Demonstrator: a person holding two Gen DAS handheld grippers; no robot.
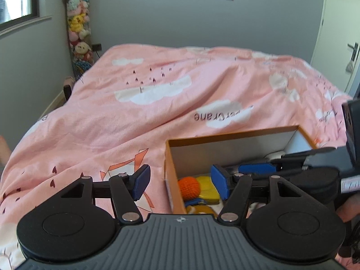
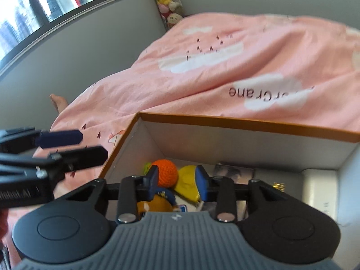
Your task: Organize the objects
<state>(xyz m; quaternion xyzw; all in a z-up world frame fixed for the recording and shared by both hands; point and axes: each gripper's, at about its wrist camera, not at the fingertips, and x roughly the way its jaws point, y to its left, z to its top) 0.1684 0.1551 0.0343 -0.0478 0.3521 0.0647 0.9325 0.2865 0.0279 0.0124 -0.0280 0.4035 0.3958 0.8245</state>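
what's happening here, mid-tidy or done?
A person holds two grippers over an orange cardboard box on a bed with a pink duvet. Both the left gripper and the right gripper are open and hold nothing. The box already contains an orange crochet ball, a yellow item and other small things. No loose objects are visible on the duvet.

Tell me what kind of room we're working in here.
Most likely a bedroom: a bed under a pink cloud-print duvet, a tall hanging column of plush toys in the corner, and an orange box of small toys resting on the bed.
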